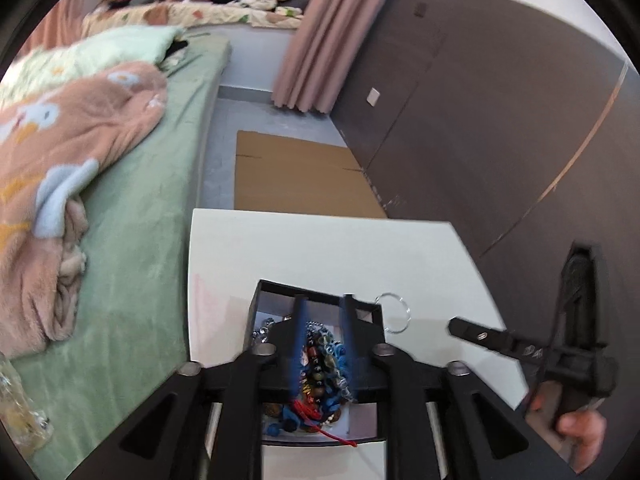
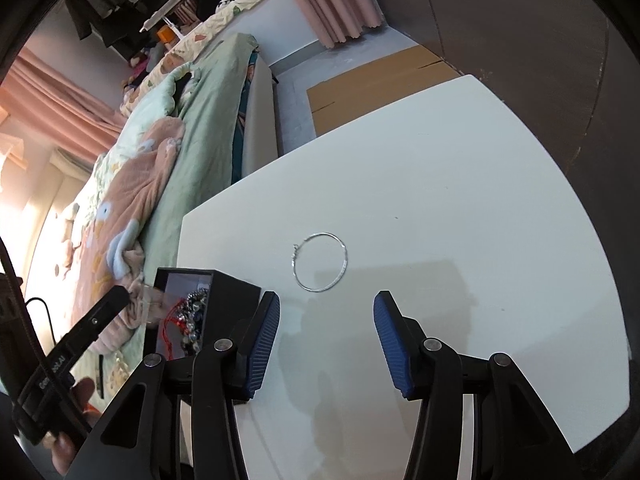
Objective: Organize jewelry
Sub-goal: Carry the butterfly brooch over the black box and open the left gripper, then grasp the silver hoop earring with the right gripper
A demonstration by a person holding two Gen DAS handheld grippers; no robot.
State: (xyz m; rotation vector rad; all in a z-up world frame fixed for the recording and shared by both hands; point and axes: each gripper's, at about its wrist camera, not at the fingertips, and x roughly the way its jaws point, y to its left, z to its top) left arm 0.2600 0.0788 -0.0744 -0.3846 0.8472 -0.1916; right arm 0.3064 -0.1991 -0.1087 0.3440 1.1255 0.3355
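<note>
My left tongs (image 1: 324, 334) hang narrowed over the black box (image 1: 316, 300) at lower centre, gripping nothing I can make out above its beads (image 1: 320, 364). My right tongs (image 2: 326, 334) gape wide, lined up below the silver hoop (image 2: 319, 262) lying mid-frame on the table (image 2: 440, 200), ready for collecting.

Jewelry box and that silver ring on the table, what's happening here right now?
A person with two handheld grippers is sorting jewelry on a white table. The left gripper hangs over the open black jewelry box, its fingers narrowly apart above the beaded bracelets heaped inside. The right gripper is wide open and empty, aimed at the thin silver bangle lying loose beside the box.
</note>
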